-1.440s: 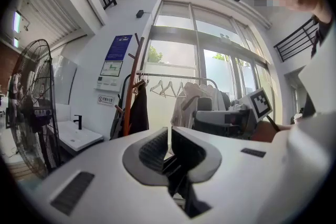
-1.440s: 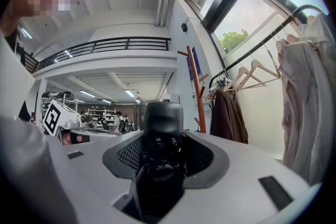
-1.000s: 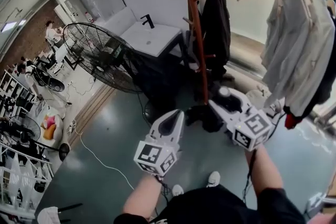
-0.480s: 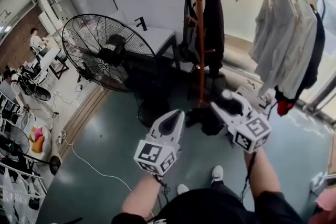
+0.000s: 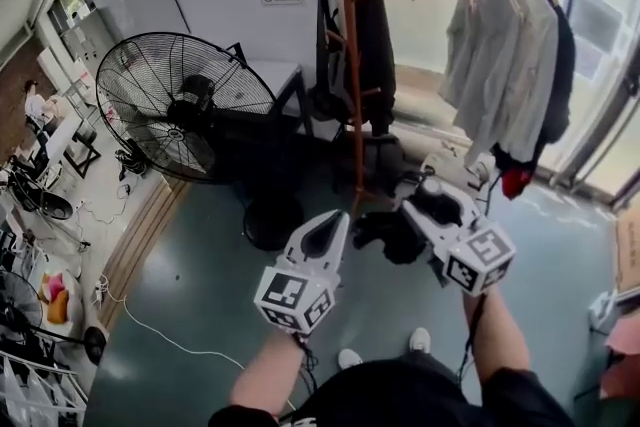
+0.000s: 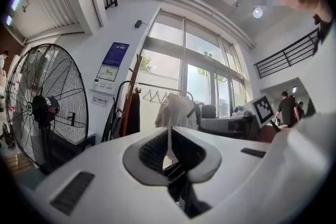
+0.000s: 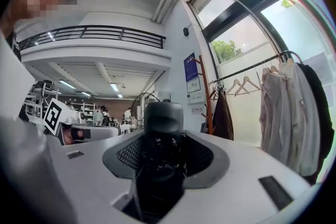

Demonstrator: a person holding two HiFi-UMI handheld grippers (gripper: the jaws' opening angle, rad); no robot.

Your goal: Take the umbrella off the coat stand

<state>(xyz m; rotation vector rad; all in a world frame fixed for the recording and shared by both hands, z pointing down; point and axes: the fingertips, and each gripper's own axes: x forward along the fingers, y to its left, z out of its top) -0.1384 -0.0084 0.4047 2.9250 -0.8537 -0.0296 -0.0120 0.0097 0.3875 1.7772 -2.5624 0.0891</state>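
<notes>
Your right gripper (image 5: 424, 202) — fingers clamped on the umbrella (image 5: 385, 233); left gripper (image 5: 326, 235) fingers closed just beside it. Coat stand (image 5: 349, 65) ahead — open floor (image 5: 200, 295) left.

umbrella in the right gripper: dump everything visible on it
The umbrella is black and folded short, with its fabric bunched. A rounded matte end, likely the handle, stands up above the right gripper, with what look like small metal rib tips ringed beneath it. The jaws stand wide, their ribbed pads clamped on its sides. In the head view the rest is a dark bundle hanging left of that gripper, clear of the orange coat stand behind.
</notes>
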